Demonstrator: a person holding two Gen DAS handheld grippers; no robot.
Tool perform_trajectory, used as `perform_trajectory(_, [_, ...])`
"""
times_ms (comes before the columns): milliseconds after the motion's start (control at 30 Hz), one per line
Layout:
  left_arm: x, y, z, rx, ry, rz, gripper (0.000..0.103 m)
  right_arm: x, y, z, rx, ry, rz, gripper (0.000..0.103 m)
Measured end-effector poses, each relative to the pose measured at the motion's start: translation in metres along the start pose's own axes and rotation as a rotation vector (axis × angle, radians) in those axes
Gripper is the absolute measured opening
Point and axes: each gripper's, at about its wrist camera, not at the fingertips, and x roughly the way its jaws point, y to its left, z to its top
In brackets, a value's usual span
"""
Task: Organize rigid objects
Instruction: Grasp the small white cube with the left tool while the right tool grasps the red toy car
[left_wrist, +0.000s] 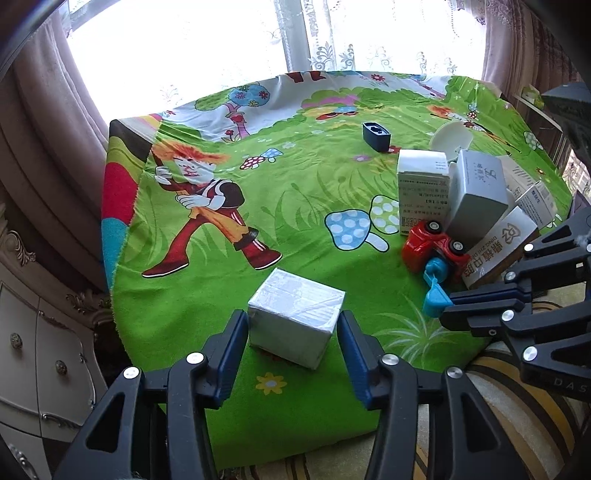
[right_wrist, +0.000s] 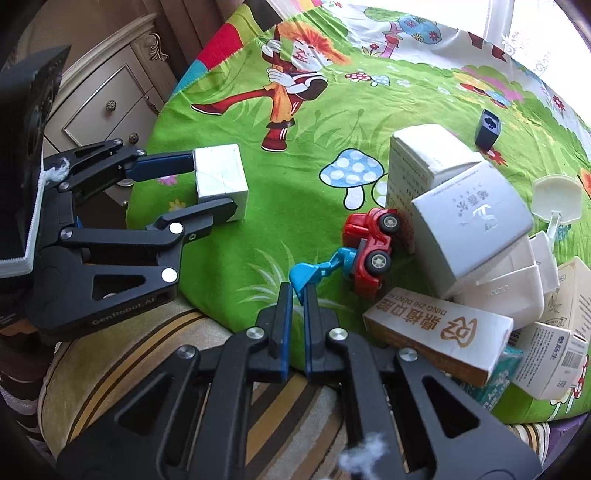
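Note:
A white cube box stands on the green cartoon cloth near its front edge. My left gripper is open, with its jaws either side of the box and a small gap on each side. In the right wrist view the left gripper straddles the same box. My right gripper is nearly shut and empty, its tips just short of the blue scoop of a red toy truck. The truck lies tipped against a pile of cartons.
The pile holds a tall white carton, a grey box, a brown-and-white carton and more boxes at the right. A dark blue small box and a white plastic scoop lie farther back. A cabinet stands left.

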Motion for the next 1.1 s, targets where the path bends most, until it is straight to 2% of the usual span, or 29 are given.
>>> perform_trajectory(200, [-0.01, 0.001, -0.002, -0.036, -0.011, -0.009, 0.051, -0.022, 0.001, -0.004, -0.004, -0.043, 0.034, 0.006])
perform_trajectory(400, [-0.016, 0.005, -0.002, -0.069, -0.025, -0.004, 0.051, -0.014, 0.01, -0.004, -0.031, -0.004, -0.008, 0.008])
perform_trajectory(433, [-0.017, 0.005, -0.002, -0.072, -0.027, -0.005, 0.051, -0.01, 0.011, -0.002, -0.032, 0.008, 0.0, 0.01])
perform_trajectory(500, [-0.017, 0.006, -0.002, -0.073, -0.026, -0.005, 0.051, 0.001, 0.011, 0.001, -0.019, 0.032, -0.015, 0.023])
perform_trajectory(567, [-0.017, 0.007, -0.003, -0.076, -0.027, -0.007, 0.051, 0.01, 0.007, 0.004, 0.016, 0.054, -0.022, 0.045])
perform_trajectory(633, [-0.018, 0.009, -0.003, -0.084, -0.031, -0.013, 0.051, 0.014, 0.005, 0.008, 0.035, 0.056, -0.03, 0.048])
perform_trajectory(833, [-0.015, 0.01, -0.005, -0.099, -0.03, -0.022, 0.051, 0.031, -0.001, 0.018, 0.109, 0.09, -0.059, 0.048])
perform_trajectory(867, [-0.015, 0.01, -0.005, -0.101, -0.029, -0.023, 0.051, 0.032, -0.004, 0.02, 0.129, 0.081, -0.059, 0.043])
perform_trajectory(900, [-0.015, 0.011, -0.005, -0.105, -0.028, -0.023, 0.051, 0.033, -0.006, 0.022, 0.138, 0.069, -0.053, 0.031])
perform_trajectory(933, [-0.016, 0.011, -0.006, -0.11, -0.028, -0.023, 0.051, 0.034, -0.008, 0.022, 0.14, 0.074, -0.048, 0.011])
perform_trajectory(1100, [-0.02, 0.015, -0.007, -0.134, -0.039, -0.029, 0.051, 0.008, -0.008, 0.016, 0.125, 0.004, -0.034, 0.011])
